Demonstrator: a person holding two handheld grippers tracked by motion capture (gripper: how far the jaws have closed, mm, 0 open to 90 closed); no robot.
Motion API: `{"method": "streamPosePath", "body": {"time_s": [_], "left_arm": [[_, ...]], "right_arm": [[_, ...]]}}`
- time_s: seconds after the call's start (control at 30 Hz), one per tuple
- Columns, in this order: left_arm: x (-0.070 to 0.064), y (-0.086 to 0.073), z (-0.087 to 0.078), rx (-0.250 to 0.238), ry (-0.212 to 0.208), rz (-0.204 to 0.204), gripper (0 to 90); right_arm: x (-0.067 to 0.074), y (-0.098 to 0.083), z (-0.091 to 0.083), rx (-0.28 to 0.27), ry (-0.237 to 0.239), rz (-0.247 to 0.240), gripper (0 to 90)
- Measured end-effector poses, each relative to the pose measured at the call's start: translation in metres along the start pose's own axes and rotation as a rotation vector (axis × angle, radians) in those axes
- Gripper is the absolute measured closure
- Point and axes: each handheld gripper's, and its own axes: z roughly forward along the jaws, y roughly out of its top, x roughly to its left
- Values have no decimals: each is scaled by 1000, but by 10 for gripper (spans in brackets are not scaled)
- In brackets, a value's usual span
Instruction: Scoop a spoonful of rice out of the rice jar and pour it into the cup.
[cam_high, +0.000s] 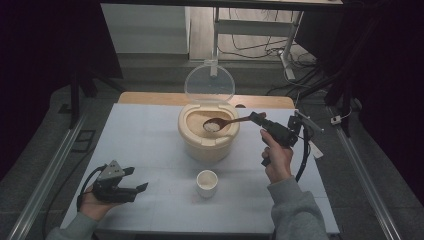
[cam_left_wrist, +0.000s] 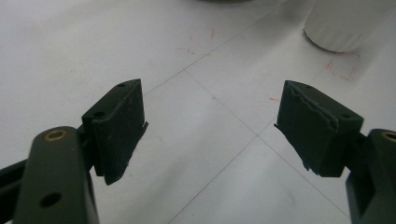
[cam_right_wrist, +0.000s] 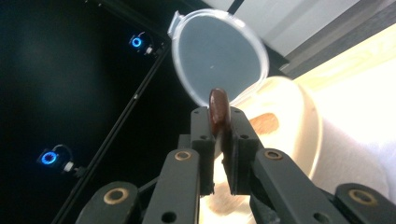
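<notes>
A cream container (cam_high: 207, 142) with its clear round lid (cam_high: 209, 82) hinged upright stands mid-table. My right gripper (cam_high: 259, 118) is shut on the handle of a brown wooden spoon (cam_high: 227, 121), whose bowl holds white grains above the container's opening. In the right gripper view the spoon handle's end (cam_right_wrist: 218, 108) sticks up between the closed jaws, with the lid (cam_right_wrist: 219, 56) and the container (cam_right_wrist: 299, 126) beyond. A small white cup (cam_high: 207, 183) stands in front of the container. My left gripper (cam_high: 136, 179) rests open at the table's front left, nothing between its jaws; the cup (cam_left_wrist: 343, 23) is at the upper right of its view.
The white table top (cam_high: 150, 150) has thin grid lines and faint red marks (cam_left_wrist: 343, 70). A wooden strip (cam_high: 150, 98) runs along its far edge. Metal rails flank the table; cables and a desk frame (cam_high: 287, 45) lie on the floor beyond.
</notes>
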Motion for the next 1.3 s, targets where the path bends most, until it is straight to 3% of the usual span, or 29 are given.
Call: {"method": "streamPosePath", "body": {"time_s": [0.2,0.43,0.83,1.03,1.3], "left_arm": [[0,0,0,-1,0,2,232],[-1,0,0,-1,1,3,232],[-1,0,2,8,1,4,232],[-1,0,2,10,2,4,233],[-1,-1,2,11,4,5,232]], "right_arm": [[8,-13,-13,49,28,1,834],[8,-31,-26,114,42,-10,834],[-16,-60,-41,192,-11,-35,834],[-17,-67,-36,221,-52,-105,834],[-6,-72,-31,227,-56,-263,834]]}}
